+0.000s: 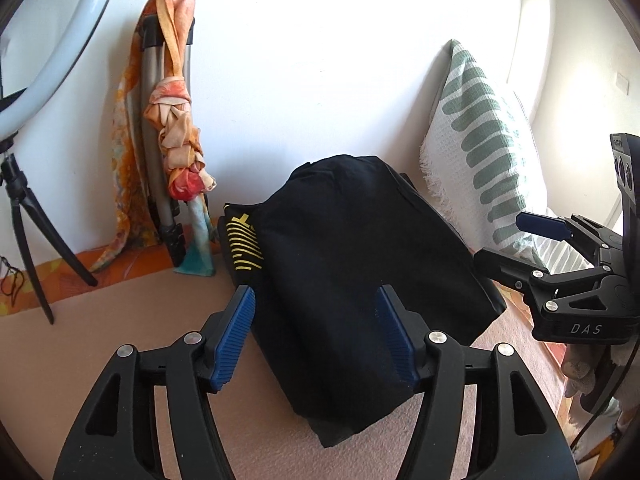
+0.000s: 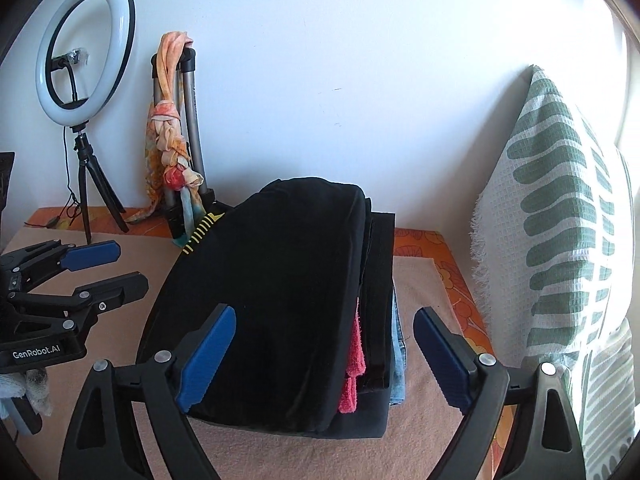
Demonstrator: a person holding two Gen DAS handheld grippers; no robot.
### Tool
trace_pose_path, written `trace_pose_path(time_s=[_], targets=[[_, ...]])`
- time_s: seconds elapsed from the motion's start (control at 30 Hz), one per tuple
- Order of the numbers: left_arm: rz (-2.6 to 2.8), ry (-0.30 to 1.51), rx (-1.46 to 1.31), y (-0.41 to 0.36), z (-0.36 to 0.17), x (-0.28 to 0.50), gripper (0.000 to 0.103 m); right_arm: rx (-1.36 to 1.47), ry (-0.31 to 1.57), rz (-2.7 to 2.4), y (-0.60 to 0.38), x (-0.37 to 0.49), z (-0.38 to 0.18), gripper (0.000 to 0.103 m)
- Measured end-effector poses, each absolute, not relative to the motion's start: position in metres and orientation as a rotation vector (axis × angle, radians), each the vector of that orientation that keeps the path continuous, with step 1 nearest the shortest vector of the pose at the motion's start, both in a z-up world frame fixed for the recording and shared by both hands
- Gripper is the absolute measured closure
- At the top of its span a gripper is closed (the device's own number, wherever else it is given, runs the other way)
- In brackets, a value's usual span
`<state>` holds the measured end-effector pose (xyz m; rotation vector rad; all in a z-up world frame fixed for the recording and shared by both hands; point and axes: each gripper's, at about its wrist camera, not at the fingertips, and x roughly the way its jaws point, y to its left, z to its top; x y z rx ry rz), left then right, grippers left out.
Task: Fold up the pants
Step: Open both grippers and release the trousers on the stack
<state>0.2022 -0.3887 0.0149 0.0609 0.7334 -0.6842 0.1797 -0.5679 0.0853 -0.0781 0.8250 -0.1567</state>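
Both grippers' fingers (image 1: 236,332) (image 2: 208,360) spread wide around folded black pants (image 2: 276,300) atop the clothes stack.

A pinkish-beige blanket (image 2: 416,280) carries the stack of folded clothes (image 2: 280,300).

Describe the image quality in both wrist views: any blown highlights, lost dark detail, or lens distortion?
Left wrist view: the wall above the black folded pants is blown out to white, and the ring light bows hard at the rim. Right wrist view: exposure is more even, though the black fabric shows almost no fold detail; the striped pillow bulges with fisheye curvature and glare washes out the right edge.
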Motion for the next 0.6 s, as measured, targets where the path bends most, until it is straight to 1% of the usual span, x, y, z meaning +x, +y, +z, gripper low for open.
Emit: trace_pose_path(time_s=[0.07, 0.13, 0.37, 0.43, 0.47, 0.6], targets=[[-0.681, 0.731, 0.042, -0.377, 0.019, 0.192, 0.040, -0.064, 0.807, -0.164, -0.562, 0.170, 0.092, 0.006], [-0.685, 0.720, 0.029, -0.365, 0.024, 0.180, 0.036, -0.060, 0.790, -0.162, -0.553, 0.158, 0.098, 0.000], [-0.669, 0.639, 0.036, -0.322, 0.042, 0.136, 0.030, -0.074, 0.745, -0.149, -0.506, 0.117, 0.108, 0.000], [-0.650, 0.622, 0.055, -0.310, 0.045, 0.125, 0.024, -0.069, 0.742, -0.145, -0.495, 0.108, 0.108, 0.000], [-0.638, 0.610, 0.070, -0.305, 0.046, 0.119, 0.023, -0.067, 0.740, -0.141, -0.488, 0.104, 0.107, 0.000], [-0.604, 0.573, 0.118, -0.278, 0.047, 0.094, 0.021, -0.065, 0.739, -0.133, -0.462, 0.090, 0.105, 0.000]])
